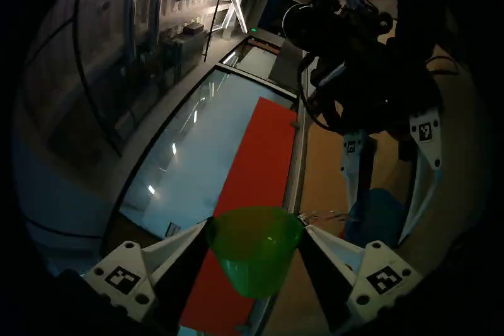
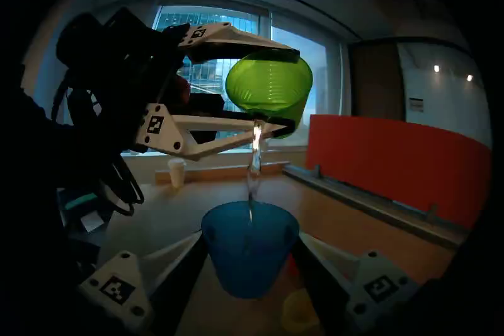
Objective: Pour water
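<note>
A thin stream of water [image 2: 255, 147] falls from the tipped green cup [image 2: 269, 87] into the blue cup [image 2: 249, 266] just below it, so the pour is under way; how full the blue cup is cannot be told. The left tongs [image 2: 293, 89] grip the green cup and the right tongs [image 2: 250, 235] grip the blue one, both held above the worktop [image 2: 353, 222], short of its window-side edge. What is left, by my judgement, is to finish the pour and right the green cup.
</note>
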Available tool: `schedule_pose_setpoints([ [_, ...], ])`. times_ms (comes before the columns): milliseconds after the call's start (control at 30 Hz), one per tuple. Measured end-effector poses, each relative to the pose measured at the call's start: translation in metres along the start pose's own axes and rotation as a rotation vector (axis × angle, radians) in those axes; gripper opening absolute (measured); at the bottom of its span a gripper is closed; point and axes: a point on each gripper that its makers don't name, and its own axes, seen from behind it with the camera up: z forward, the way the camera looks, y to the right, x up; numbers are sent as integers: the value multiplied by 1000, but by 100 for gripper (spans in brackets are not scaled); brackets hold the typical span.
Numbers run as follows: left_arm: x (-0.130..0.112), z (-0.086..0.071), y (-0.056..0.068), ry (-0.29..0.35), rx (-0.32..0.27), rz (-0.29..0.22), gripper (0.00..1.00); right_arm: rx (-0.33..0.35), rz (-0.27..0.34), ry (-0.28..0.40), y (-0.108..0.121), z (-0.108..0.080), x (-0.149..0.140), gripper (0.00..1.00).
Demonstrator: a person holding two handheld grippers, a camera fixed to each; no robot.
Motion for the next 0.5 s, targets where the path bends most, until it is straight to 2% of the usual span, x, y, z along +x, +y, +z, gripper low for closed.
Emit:
schedule_pose_setpoints([
  [500,3,-2,-8,-3,21,48,89,4,-3,10,-1,0,5,89],
])
